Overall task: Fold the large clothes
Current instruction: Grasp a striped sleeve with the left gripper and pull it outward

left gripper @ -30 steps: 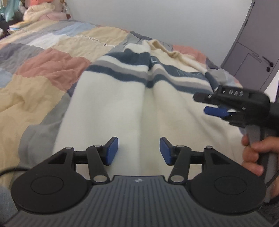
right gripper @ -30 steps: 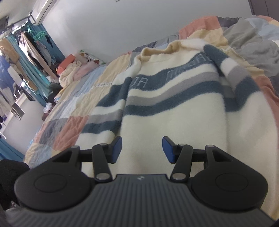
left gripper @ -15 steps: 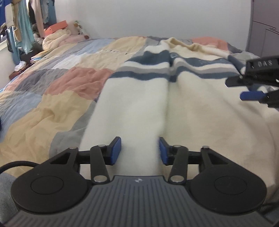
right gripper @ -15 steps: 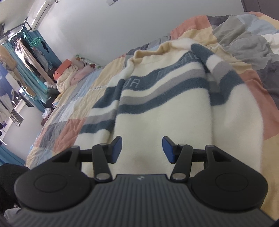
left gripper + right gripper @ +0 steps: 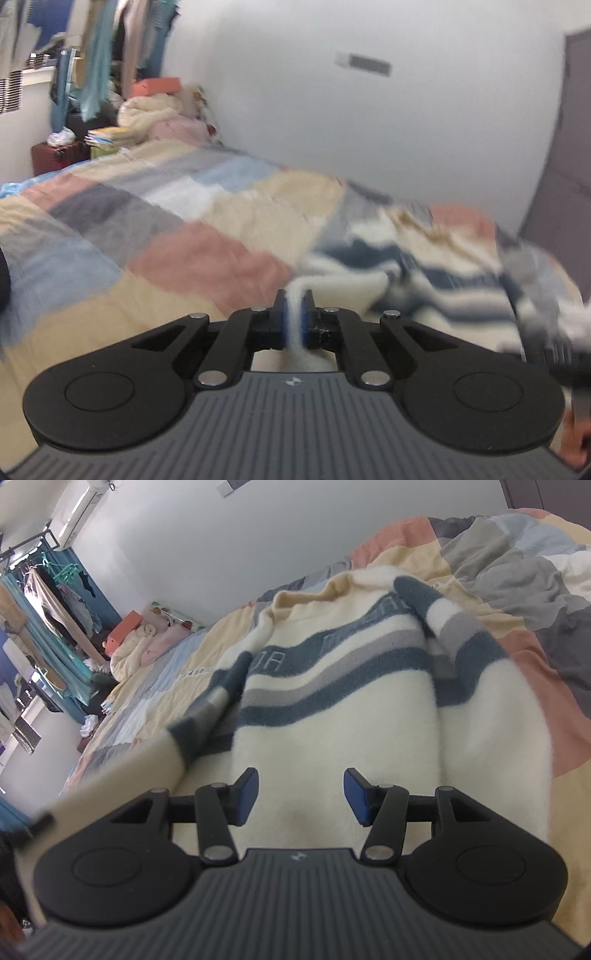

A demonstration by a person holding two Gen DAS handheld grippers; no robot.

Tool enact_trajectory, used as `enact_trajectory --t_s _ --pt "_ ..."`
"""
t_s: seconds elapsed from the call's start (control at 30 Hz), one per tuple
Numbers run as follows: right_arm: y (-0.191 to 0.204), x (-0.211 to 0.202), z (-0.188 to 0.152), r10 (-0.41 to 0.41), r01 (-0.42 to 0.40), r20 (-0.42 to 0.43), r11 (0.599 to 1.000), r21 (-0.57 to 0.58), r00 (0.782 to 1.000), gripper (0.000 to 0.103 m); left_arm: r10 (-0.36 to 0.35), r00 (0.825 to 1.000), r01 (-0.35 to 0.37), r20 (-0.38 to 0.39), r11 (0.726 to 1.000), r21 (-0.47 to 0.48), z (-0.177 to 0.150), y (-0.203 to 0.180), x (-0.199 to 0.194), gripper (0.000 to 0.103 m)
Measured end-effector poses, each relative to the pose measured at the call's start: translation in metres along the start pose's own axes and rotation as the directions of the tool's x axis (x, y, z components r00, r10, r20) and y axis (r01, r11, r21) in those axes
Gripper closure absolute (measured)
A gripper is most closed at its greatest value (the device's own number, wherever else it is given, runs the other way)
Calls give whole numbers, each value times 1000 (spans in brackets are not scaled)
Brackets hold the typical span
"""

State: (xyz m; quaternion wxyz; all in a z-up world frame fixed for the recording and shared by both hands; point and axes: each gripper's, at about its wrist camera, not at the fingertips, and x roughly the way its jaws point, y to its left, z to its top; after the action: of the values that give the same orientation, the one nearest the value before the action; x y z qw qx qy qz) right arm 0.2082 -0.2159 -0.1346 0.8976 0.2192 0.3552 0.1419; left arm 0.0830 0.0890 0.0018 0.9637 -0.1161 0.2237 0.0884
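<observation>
A cream fleece sweater [image 5: 332,716] with navy and grey chest stripes lies flat on the bed. My left gripper [image 5: 294,314] is shut on a pinch of its cream fabric and has it raised off the bed; the left view is blurred. In the right wrist view the sweater's left sleeve [image 5: 207,709] is lifted and blurred, stretching toward the lower left. The right sleeve [image 5: 454,627] lies folded over the body. My right gripper [image 5: 300,794] is open and empty, just above the sweater's cream lower part.
The patchwork quilt [image 5: 155,236] covers the bed around the sweater. A pile of bedding and clothes [image 5: 162,118] sits at the far end by the wall. A grey door [image 5: 565,166] stands at the right. Hanging clothes [image 5: 44,602] are on a rack at the left.
My left gripper has shut on the sweater's cream fabric and lifted it, swinging left. The left sleeve has risen off the bed. My right gripper stays open over the sweater.
</observation>
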Motion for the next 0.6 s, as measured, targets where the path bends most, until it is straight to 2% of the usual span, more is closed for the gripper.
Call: enact_trajectory --t_s 0.1,0.33,0.47,0.6 --pt "2 4 0 -4 3 -9 1000 -10 1000 48 26 999 -25 37 999 -20 42 32 14 96" --pt "11 21 0 -16 15 -42 999 -43 999 48 187 977 -189 106 982 3 149 118 84 96" --pt "20 29 0 -41 37 -41 995 -90 998 48 275 958 -274 82 961 -20 198 169 145 95" --pt "29 41 7 -62 57 -32 989 -135 998 48 333 943 -332 19 943 -36 210 206 212 95"
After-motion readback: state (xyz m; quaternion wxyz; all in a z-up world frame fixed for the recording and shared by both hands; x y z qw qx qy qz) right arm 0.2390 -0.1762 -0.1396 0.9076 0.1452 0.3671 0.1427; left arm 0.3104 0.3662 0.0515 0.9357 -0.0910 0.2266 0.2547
